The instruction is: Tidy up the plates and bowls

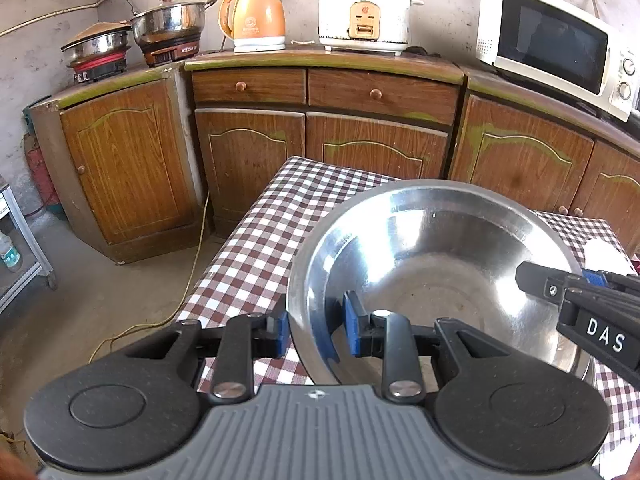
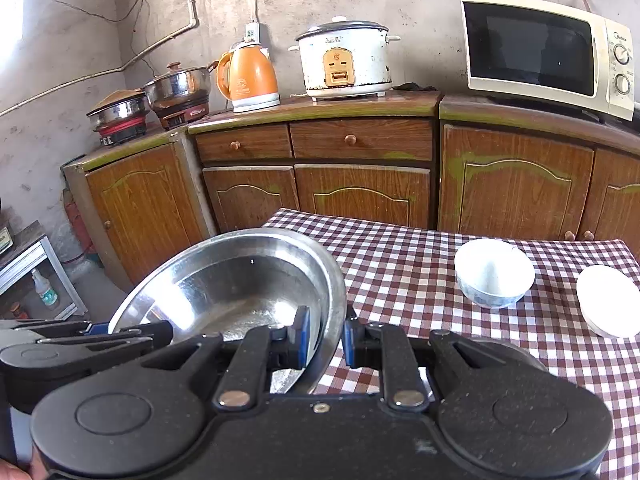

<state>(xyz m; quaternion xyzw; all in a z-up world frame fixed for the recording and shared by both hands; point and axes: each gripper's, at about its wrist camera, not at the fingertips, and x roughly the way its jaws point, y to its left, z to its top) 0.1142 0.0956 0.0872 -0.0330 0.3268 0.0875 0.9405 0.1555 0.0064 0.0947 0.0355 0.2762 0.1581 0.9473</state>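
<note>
A large steel basin [image 1: 432,264] hangs over the checked tablecloth [image 1: 256,248], held from both sides. My left gripper [image 1: 316,326] is shut on the basin's left rim, one blue pad inside the wall and one outside. My right gripper [image 2: 326,338] is shut on the opposite rim of the same basin [image 2: 240,280]; it also shows at the right edge of the left wrist view as the right gripper [image 1: 560,284]. A white bowl with a blue pattern [image 2: 494,274] stands on the cloth to the right. A white plate [image 2: 610,300] lies beyond it at the frame's edge.
Wooden cabinets [image 1: 248,160] run behind the table, topped by a microwave [image 1: 556,44], a rice cooker [image 1: 364,12], an orange kettle [image 1: 256,16] and steel pots on burners [image 1: 168,28]. A metal rack [image 2: 36,272] stands on the floor at left, a yellow cord [image 1: 188,280] trailing nearby.
</note>
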